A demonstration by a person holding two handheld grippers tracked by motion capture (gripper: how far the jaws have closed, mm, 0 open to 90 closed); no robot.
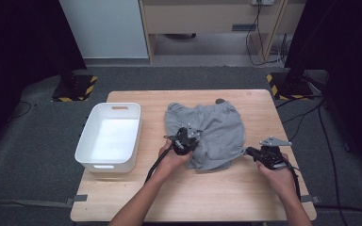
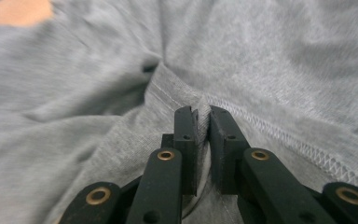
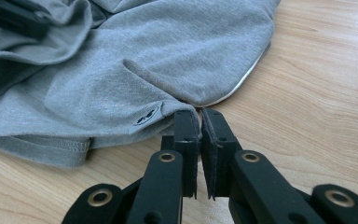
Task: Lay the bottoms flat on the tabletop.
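From the high view, the grey shorts (image 1: 207, 134) lie crumpled mid-bench, hiding a small dark thing (image 1: 220, 100) by the far edge, with the white bin (image 1: 108, 136) at the left edge and bare wood along the near edge. In the left gripper view, the left gripper (image 2: 203, 112) pinches a stitched fold, its jaws nearly together, the cloth blurred. In the right gripper view, the right gripper (image 3: 199, 113) has its jaws clamped on the hem's corner, open wood beside it.

We see grey shorts (image 1: 207, 134) with paler grey stitching along the hem and one small black logo. The two grippers are black, with brass-coloured rivets. The bin (image 1: 108, 136) is plain white, and the table (image 1: 193, 197) shows light wood grain.
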